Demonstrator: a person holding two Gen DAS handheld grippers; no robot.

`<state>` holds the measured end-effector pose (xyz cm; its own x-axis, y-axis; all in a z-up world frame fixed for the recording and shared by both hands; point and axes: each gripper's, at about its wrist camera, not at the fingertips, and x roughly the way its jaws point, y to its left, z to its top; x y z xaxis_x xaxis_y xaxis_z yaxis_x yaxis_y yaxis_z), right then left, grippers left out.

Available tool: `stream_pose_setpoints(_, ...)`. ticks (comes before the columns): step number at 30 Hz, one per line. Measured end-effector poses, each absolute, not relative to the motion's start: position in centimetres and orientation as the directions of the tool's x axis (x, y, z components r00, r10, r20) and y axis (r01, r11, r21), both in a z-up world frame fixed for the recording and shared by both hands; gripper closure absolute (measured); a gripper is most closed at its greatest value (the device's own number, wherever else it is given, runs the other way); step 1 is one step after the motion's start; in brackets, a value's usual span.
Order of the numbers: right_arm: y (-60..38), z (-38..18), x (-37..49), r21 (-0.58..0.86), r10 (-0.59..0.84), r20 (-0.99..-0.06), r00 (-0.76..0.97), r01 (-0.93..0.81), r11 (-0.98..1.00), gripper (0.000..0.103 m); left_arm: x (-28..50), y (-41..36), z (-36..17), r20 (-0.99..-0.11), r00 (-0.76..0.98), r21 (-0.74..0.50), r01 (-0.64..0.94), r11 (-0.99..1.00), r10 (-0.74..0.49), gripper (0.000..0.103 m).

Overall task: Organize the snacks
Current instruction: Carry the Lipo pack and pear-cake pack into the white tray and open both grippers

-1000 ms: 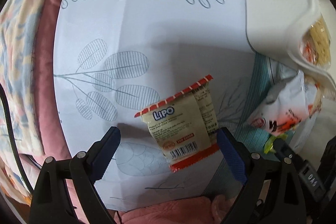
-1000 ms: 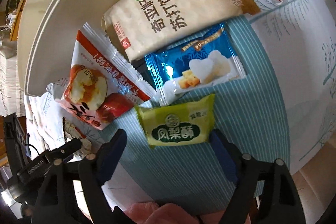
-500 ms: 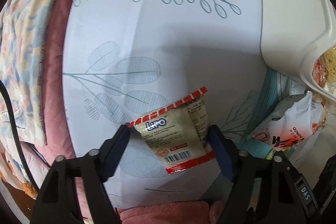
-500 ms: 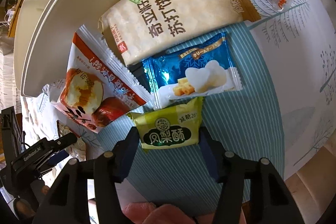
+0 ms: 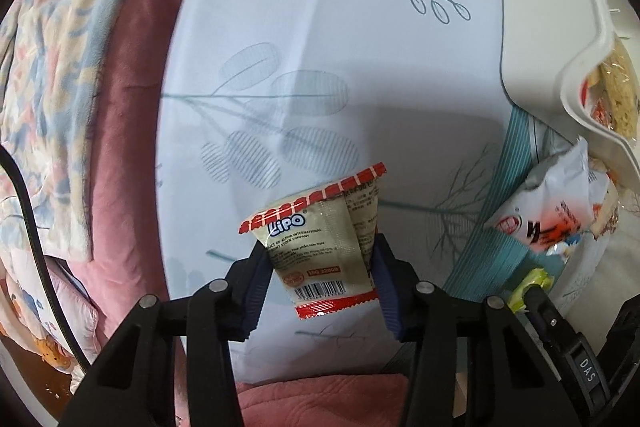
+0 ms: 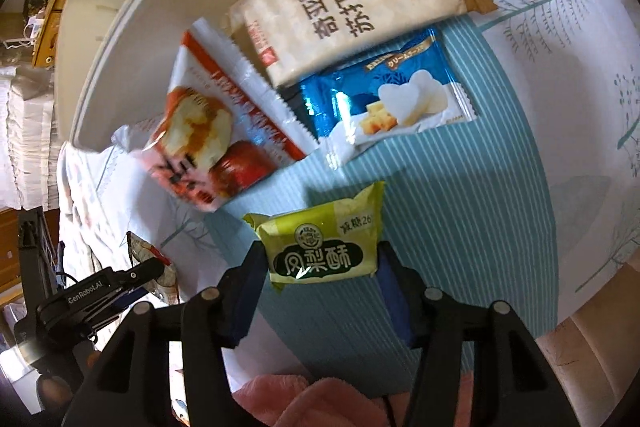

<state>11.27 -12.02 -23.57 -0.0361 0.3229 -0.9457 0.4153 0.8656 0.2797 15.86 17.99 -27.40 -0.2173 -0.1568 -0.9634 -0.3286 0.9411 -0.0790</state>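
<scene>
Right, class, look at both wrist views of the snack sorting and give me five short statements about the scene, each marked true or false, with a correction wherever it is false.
1. The left gripper has the LIPO packet between its fingers. True; its jaws are closing on it.
2. The right gripper grips the blue cream-cheese packet. False: it grips the yellow-green pastry packet; the blue one lies on the tablecloth.
3. The big cream cracker pack lies beside the blue packet. True.
4. The white tray is empty. False: a snack shows over its rim.
5. The red apple packet is left of the blue packet in the right wrist view. True.
</scene>
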Motion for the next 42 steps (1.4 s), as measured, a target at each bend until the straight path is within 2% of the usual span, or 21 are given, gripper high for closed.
stream_pose_setpoints(13,-10.7,-17.2,9.7,0.361,0.343,-0.933,0.111,0.312,0.879,0.048,13.7,17.2,-18.1,-0.983,-0.034,-0.167,-0.219,0.961,-0.179,0.056)
stream_pose_setpoints(19,-10.7,-14.0,10.3,0.421,0.383,-0.905,0.186,0.249,0.872,0.048,15.0,14.8,-12.8,-0.983,0.077,-0.178,-0.17,0.969,-0.167,0.056)
stream_pose_setpoints(24,-12.3,-11.2,11.7,0.417,0.368,-0.897,0.244,0.196,0.888,0.048,16.8,12.3,-9.5,-0.968,0.155,-0.218,-0.145,0.965,-0.196,0.056)
stream_pose_setpoints(32,-16.4,-8.0,15.8,0.453,0.385,-0.851,0.357,0.126,0.883,0.048,20.2,8.6,-6.9,-0.954,0.24,-0.215,-0.14,0.966,-0.177,0.056)
stream_pose_setpoints(42,-19.6,-8.7,21.2,0.479,0.426,-0.813,0.396,0.042,0.877,0.048,24.7,5.4,-7.5,-0.928,0.299,-0.281,-0.167,0.945,-0.224,0.056)
